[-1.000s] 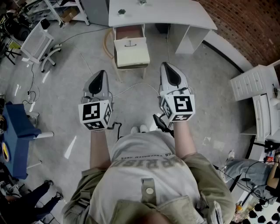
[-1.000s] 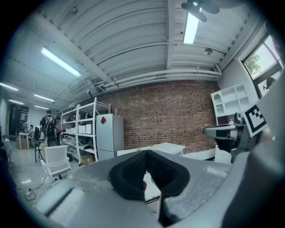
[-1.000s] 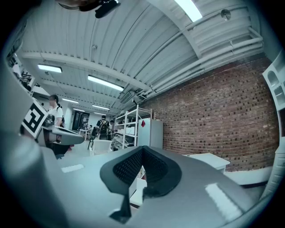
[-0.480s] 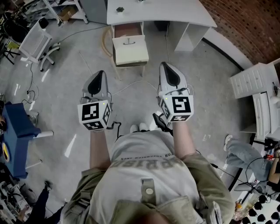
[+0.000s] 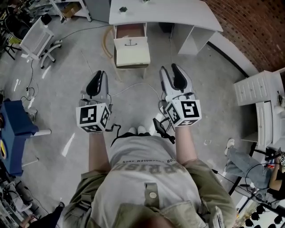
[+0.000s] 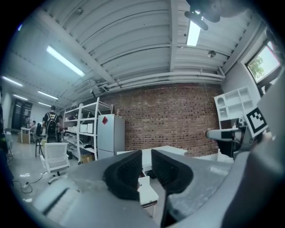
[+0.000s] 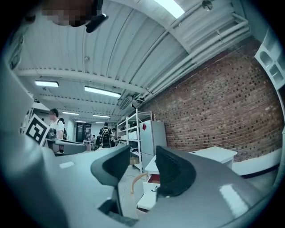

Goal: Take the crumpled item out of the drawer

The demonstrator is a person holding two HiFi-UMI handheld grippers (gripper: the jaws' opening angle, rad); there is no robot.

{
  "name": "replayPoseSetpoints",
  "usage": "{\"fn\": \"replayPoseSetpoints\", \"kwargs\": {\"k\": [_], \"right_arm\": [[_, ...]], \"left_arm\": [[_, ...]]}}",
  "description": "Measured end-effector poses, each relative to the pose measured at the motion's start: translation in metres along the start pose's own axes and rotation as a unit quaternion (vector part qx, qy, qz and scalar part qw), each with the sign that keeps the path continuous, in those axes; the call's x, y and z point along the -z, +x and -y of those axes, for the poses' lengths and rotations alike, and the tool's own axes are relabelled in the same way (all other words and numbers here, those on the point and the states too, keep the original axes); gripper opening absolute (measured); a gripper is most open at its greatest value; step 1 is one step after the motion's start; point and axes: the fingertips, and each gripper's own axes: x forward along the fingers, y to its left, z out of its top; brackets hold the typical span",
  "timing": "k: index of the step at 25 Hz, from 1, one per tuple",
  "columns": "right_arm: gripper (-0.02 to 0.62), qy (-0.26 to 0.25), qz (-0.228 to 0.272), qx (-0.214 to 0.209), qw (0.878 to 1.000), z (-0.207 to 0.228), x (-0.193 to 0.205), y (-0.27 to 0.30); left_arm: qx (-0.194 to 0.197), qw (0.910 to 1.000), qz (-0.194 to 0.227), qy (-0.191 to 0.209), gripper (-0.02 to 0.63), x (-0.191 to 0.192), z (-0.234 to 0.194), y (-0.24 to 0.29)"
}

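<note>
Under the white desk at the far end of the floor, a drawer stands pulled out, reddish-brown inside, with a cream front and a dark handle. No crumpled item can be made out in it from here. Both grippers are held at waist height, well short of the drawer and pointing toward it. My left gripper is opening, with a narrow gap and nothing between the jaws. My right gripper is opening wider, also empty. The drawer shows between the right jaws, far off.
A small dark object lies on the desk top. A white office chair stands at the far left, a blue stand at the left, white shelving at the right. Cables run across the grey floor. A person's legs show at lower right.
Both grippers' jaws have parted, the right more than the left. The hands have sunk a little in the view. The person at the lower right has shifted.
</note>
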Motion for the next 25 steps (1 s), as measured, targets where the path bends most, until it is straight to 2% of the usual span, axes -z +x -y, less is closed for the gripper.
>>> {"fn": "replayPoseSetpoints", "kwargs": {"k": [2,3,5,7,16,25], "right_arm": [[0.269,-0.002,0.004,-0.009,1.0,0.008,0.0,0.002],[0.299,-0.001,0.007,-0.011,1.0,0.012,0.0,0.004],[0.324,0.005,0.011,-0.011,1.0,0.02,0.001,0.007],[0.329,0.01,0.01,-0.007,1.0,0.024,0.005,0.014],[0.331,0.01,-0.006,0.0,1.0,0.018,0.024,0.071],[0.331,0.007,-0.001,0.024,1.0,0.019,0.027,0.154]], "left_arm": [[-0.013,0.9996,0.008,-0.022,0.157,-0.003,-0.002,0.002],[-0.018,0.9992,0.014,-0.032,0.191,-0.005,-0.003,0.003],[-0.029,0.9989,0.018,-0.032,0.254,-0.006,-0.005,0.004],[-0.037,0.9989,0.013,-0.025,0.282,-0.004,-0.011,0.006],[-0.05,0.9982,-0.004,-0.031,0.302,0.009,-0.074,0.039],[-0.027,0.9992,0.007,-0.028,0.302,-0.001,-0.139,0.111]]}}
